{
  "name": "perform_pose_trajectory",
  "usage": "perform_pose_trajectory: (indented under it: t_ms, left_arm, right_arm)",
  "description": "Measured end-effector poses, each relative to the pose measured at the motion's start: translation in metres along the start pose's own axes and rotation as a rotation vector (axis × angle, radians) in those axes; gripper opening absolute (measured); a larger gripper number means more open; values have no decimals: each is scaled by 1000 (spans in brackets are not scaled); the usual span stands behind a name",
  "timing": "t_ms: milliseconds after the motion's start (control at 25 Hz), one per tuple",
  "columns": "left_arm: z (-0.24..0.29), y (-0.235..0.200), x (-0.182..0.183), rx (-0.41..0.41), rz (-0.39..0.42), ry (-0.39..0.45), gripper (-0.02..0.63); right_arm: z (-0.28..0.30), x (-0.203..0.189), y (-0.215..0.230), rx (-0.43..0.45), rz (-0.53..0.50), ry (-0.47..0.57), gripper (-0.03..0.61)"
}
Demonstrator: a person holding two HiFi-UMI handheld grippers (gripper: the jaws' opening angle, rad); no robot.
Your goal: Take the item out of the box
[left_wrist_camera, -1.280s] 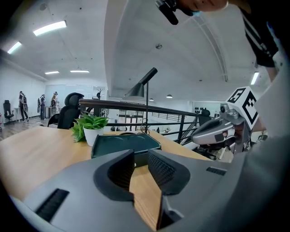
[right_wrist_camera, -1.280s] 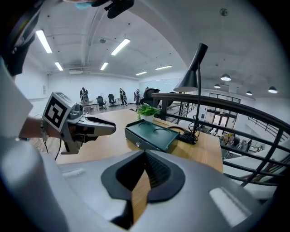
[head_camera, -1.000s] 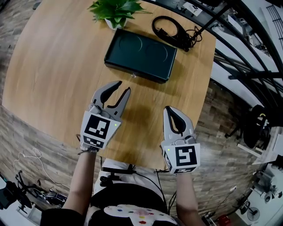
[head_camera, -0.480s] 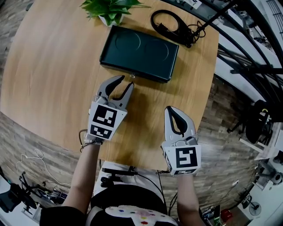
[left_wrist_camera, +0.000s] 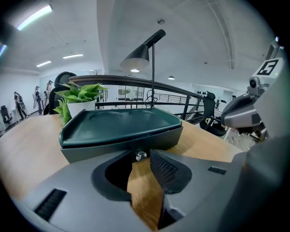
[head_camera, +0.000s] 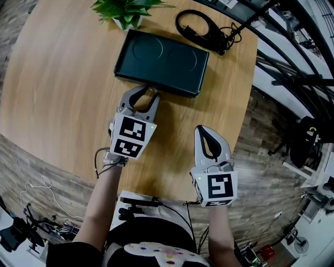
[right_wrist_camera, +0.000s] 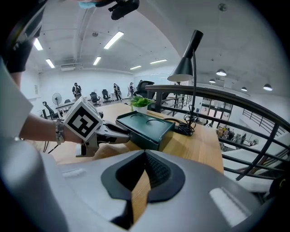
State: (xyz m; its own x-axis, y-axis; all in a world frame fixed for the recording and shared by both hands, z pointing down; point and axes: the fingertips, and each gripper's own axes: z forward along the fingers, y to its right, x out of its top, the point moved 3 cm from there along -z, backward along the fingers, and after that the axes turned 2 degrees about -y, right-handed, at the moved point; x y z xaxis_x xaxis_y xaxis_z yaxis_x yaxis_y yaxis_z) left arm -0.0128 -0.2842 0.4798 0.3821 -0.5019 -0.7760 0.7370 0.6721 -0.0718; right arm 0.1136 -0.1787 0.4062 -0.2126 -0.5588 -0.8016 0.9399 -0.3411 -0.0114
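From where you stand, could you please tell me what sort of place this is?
Probably an open-plan office or lab, perhaps on an upper level: a wooden table with a potted plant and desk lamp, a dark railing beside it, and strip lights over a large hall.

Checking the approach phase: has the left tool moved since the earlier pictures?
Yes. The left tool has moved up the head view to the front edge of the box; its jaws, just opened wider, now flank the small metal latch.
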Motion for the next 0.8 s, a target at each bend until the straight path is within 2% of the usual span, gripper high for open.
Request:
perform_pose_trajectory:
  t_ms: [360,480,520,800]
  left_arm:
    - [6,-3,-3,53,-51,-28,109]
    - [7,-2,-3,60,-44,-36,99]
    - [8,-1,-3,58,-41,-38,78]
    - [7,1,-4,59,-28,-40,75]
  right_arm:
    - [1,-6,5,-11,25,-4,9]
    - [1,-8,5,-10,22,-7,9]
    - [1,-7,4,-6,16,-7,9]
    - [-1,-9,3,-9,24,-4,9]
